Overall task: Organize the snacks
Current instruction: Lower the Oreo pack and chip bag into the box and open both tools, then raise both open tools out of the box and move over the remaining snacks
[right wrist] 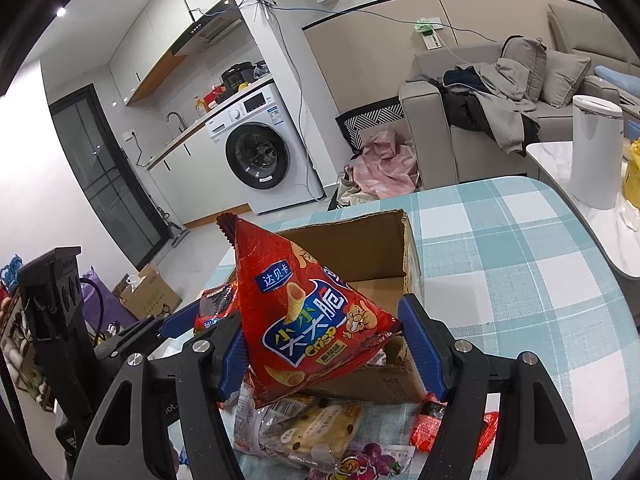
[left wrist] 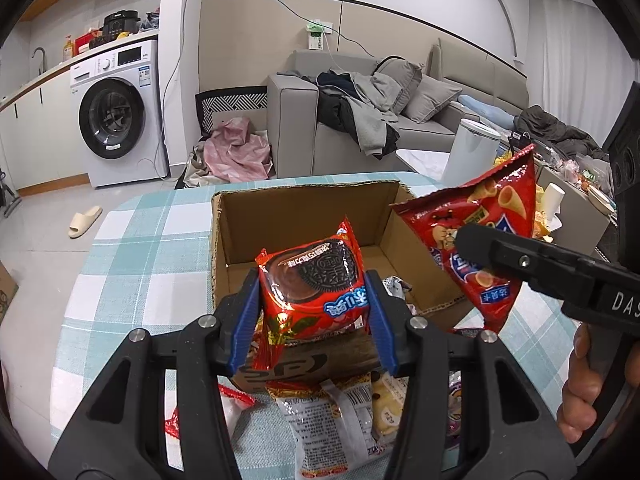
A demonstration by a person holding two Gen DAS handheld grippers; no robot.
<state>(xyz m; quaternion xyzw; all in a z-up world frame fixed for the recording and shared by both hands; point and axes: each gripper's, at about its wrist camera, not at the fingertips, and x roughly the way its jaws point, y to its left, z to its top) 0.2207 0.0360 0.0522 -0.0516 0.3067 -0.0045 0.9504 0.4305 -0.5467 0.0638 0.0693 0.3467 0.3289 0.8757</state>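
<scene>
Left tool [left wrist: 314,300] is clenched on a cookie pack [left wrist: 314,284], right tool [right wrist: 322,344] grips a chip bag [right wrist: 308,312], both hanging over the near edge of the cardboard box [left wrist: 304,204] on the tabletop [left wrist: 132,280]. I'd carry each past the near wall, drop low over the bare box floor, then let go side by side so the puffy bag doesn't tip out.
</scene>
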